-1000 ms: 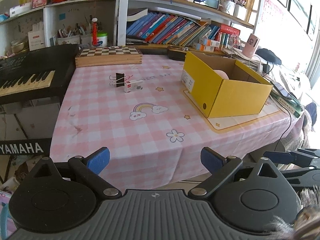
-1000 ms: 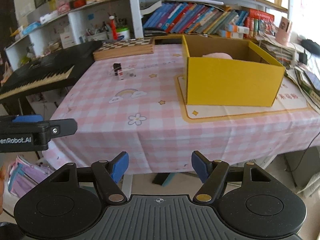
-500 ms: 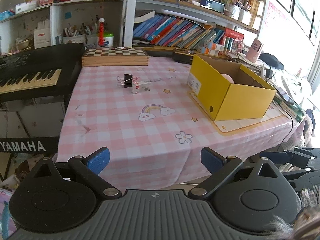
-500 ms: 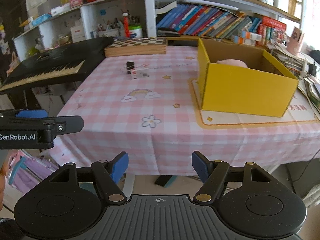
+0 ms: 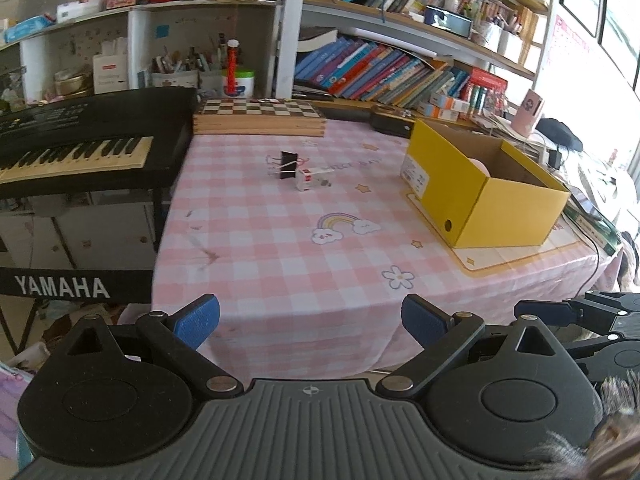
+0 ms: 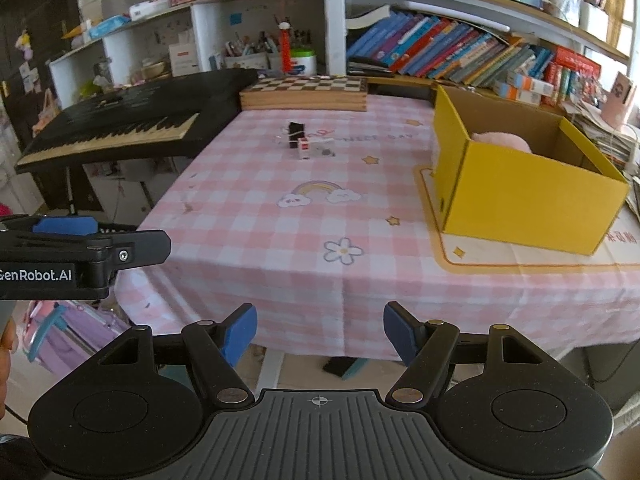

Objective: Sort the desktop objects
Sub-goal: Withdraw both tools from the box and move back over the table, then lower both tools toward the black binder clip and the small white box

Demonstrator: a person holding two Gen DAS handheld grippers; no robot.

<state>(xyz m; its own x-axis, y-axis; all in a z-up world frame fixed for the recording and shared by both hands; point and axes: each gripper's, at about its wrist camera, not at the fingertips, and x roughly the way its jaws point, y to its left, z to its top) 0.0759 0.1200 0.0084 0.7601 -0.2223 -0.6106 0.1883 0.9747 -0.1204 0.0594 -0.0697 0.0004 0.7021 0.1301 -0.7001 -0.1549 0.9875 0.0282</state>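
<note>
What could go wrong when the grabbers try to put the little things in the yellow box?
The black binder clip and small white box sit touching, so grabbing one may knock the other. The yellow box has tall walls; a low carry might bump its rim. Both are far from the open left gripper.

The left gripper (image 5: 311, 317) and the right gripper (image 6: 320, 332) both have their jaws wide apart and hold nothing, and the left one is at 9 o'clock of the right.
</note>
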